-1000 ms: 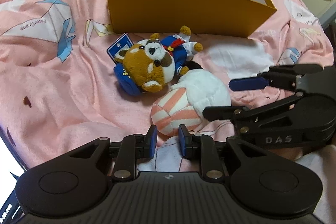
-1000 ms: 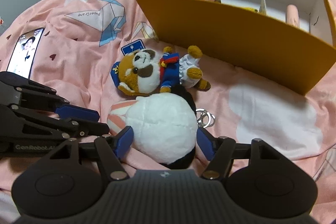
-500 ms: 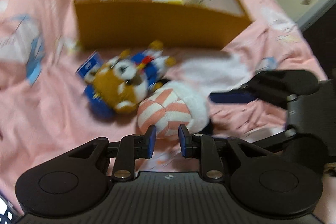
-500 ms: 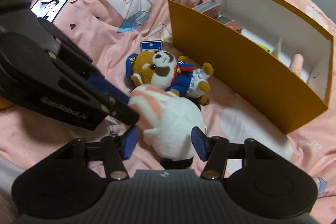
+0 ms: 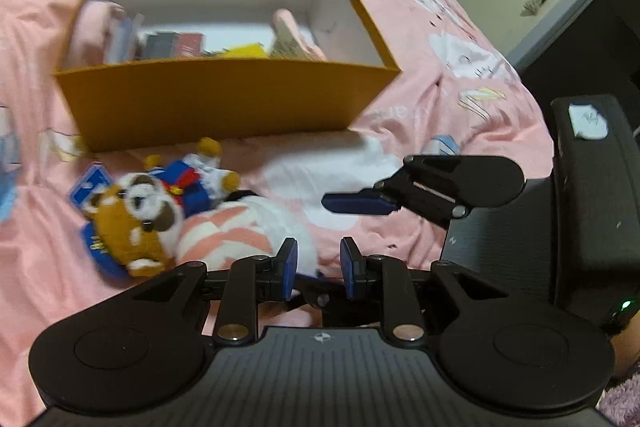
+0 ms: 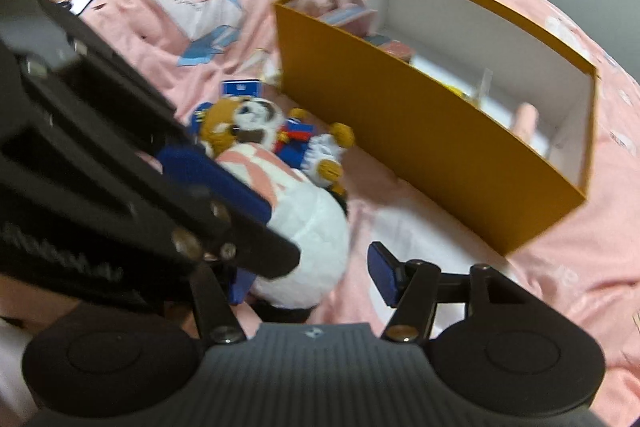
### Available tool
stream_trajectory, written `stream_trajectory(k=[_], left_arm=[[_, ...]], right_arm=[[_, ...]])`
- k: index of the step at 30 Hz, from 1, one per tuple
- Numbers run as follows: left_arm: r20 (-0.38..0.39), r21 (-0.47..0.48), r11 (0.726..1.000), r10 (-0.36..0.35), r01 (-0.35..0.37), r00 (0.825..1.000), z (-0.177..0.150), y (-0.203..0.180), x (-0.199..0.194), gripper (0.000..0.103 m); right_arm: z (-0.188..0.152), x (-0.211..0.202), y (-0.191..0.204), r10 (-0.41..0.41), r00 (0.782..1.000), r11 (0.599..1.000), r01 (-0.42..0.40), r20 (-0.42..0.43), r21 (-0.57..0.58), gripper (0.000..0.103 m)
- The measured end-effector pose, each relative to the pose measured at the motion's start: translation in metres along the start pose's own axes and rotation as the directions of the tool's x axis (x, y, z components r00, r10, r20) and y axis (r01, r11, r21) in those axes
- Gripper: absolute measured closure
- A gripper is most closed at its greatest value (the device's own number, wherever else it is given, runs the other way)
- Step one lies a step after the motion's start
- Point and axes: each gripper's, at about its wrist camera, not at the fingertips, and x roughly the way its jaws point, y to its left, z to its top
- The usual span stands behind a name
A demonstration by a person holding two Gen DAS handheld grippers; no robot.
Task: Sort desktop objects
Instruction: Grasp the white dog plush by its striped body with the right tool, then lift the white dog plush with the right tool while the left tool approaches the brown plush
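Over at the left, mascot doll [image 5: 132, 223]: lying on the pink duvet [image 5: 420, 39] just in front of the box, hasn't budged, not sorted yet
Striped ball plush [image 5: 240, 231]: touching the doll's right side and lying on the duvet, same spot as a second ago, so nothing has actually gone in yet
Left gripper [image 5: 316, 267]: pads sit at a narrow gap with nothing pinched that I can see; it's come up and swung in since a second ago, so its camera now looks down into the box, and in the right wrist view its finger now crosses right over the ball
Yellow box [image 5: 228, 103]: open top, a few things already along its near wall, plenty of room, looks like the drop spot
Right gripper [image 6: 310, 281]: tilted steeply down and rolled a bit, jaws opening, ball sits between them but the right pad is clear of it, so no grip yet
Task read: looks like they're lining up for the ball, grab not made yet
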Motion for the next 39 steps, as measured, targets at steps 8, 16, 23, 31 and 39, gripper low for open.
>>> stream_trajectory(k=[8,16,23,31,39], left_arm=[[0.021,-0.073,0.983,0.171,-0.169,0.985,-0.005,0.027,-0.020,0.078],[0.000,-0.132,0.955,0.269,-0.267,0.963,-0.010,0.045,-0.025,0.077],[-0.001,-0.181,0.939,0.296,-0.291,0.955,-0.014,0.058,-0.030,0.077],[-0.019,-0.178,0.944,0.279,-0.278,0.960,-0.015,0.060,-0.026,0.077],[-0.041,-0.131,0.952,0.272,-0.275,0.961,-0.012,0.052,-0.017,0.077]], right_arm=[[0.022,0.006,0.035,0.063,0.997,0.974,-0.055,0.032,-0.222,0.041],[0.039,0.033,0.052,0.105,0.994,0.923,-0.100,-0.008,-0.371,0.037],[0.038,0.040,0.053,0.062,0.998,0.934,-0.060,-0.007,-0.352,0.046],[0.015,-0.006,-0.003,0.022,1.000,0.999,-0.021,0.016,-0.031,0.051],[-0.031,-0.038,-0.050,-0.007,0.999,0.977,0.015,-0.038,0.214,0.053]])
